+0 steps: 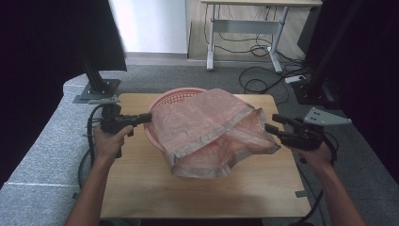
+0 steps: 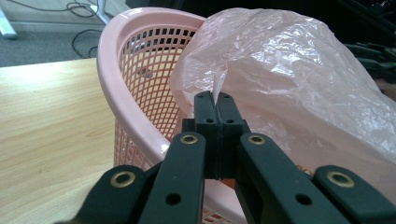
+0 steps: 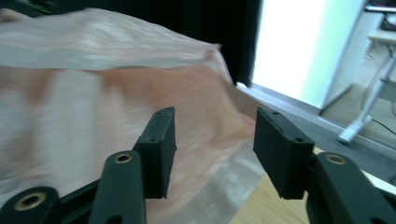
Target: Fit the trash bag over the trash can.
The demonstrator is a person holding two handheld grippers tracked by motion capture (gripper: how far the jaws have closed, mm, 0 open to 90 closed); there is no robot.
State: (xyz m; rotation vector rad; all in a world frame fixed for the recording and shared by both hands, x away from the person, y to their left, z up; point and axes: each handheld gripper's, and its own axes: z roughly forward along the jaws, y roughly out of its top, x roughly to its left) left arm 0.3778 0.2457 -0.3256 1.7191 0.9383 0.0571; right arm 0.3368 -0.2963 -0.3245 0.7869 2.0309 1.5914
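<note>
Left gripper (image 2: 215, 100): jaws pressed together, a fold of the pink plastic bag (image 1: 207, 129) is pinched at the basket's left rim.
Right gripper (image 1: 274, 127): jaws spread, nothing is held; just right of the bag.
Bag: draped over the pink basket (image 1: 175, 96), far middle of the wooden table (image 1: 141, 188).

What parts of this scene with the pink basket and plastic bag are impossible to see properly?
- Inside of the basket: high view, covered by the plastic bag.
- Basket's base: left gripper view, behind the left hand-held gripper, shut on a bag fold.
- Bag surface: right gripper view, blurred beyond the open right hand-held gripper.
- Desk: high view, cut off at the top edge.
</note>
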